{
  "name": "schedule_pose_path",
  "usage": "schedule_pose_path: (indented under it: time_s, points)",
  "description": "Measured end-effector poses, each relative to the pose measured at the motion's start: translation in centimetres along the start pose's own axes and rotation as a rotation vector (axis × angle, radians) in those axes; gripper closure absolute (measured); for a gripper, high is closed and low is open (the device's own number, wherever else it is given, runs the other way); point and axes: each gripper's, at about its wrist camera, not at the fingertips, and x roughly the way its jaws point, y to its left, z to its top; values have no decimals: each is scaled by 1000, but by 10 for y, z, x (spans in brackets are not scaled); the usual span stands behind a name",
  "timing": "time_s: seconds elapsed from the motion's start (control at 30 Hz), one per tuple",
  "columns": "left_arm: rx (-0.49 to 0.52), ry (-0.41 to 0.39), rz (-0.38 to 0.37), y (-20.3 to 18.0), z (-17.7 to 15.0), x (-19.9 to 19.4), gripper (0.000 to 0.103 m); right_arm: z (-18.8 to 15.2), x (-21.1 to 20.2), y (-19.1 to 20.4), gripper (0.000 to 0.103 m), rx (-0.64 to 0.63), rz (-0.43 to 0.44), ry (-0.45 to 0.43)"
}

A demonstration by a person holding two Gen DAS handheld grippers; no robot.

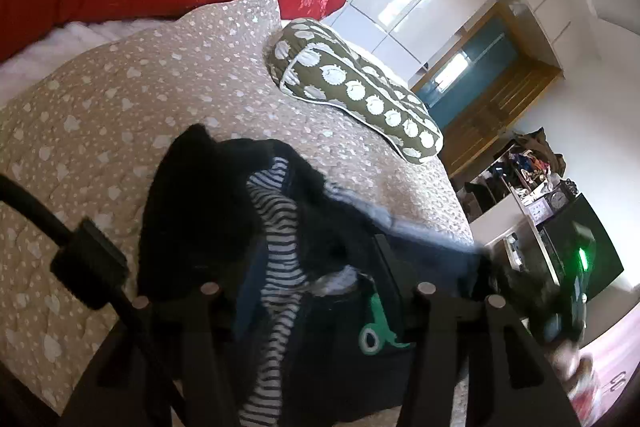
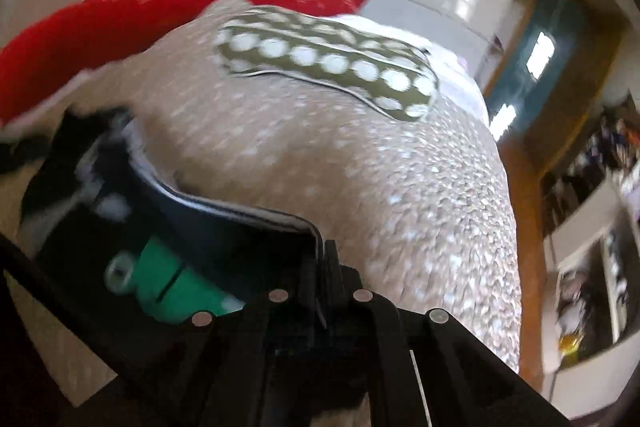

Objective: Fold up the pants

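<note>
Pinching the pants (image 2: 224,223) hem, my right gripper (image 2: 324,259) is clamped tight; my left gripper (image 1: 316,267) stands half-spread around bunched cloth, on the bedspread (image 1: 120,107).

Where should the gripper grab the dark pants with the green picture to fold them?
Probably the pale-trimmed edge of the pants, coming in low from this near side. That edge sits raised off the bedspread, so thin fingers slide around it. The right gripper is already shut on it there.
</note>
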Motion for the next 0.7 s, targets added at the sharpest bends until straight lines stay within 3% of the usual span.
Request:
schedule_pose_path:
  time_s: [0.13, 0.2, 0.27, 0.37, 0.47, 0.7]
  points:
    - [22, -16, -2, 8, -4, -2, 51, 30, 53, -33, 95, 153, -16, 88]
    - [35, -18, -7, 10, -4, -2, 50, 33, 80, -51, 70, 249, -53, 146]
    - [42, -20, -3, 12, -5, -2, 47, 29, 84, -67, 67, 343, -52, 141]
    - [40, -12, -5, 14, -5, -1, 47, 20, 59, -83, 46, 425, -38, 71]
    - [38, -7, -9, 13, -7, -1, 46, -5, 28, -92, 44, 469, -28, 45]
    - [85, -15, 32, 3, -16, -1, 46, -85, 6, -81, 38, 571, 102, 111]
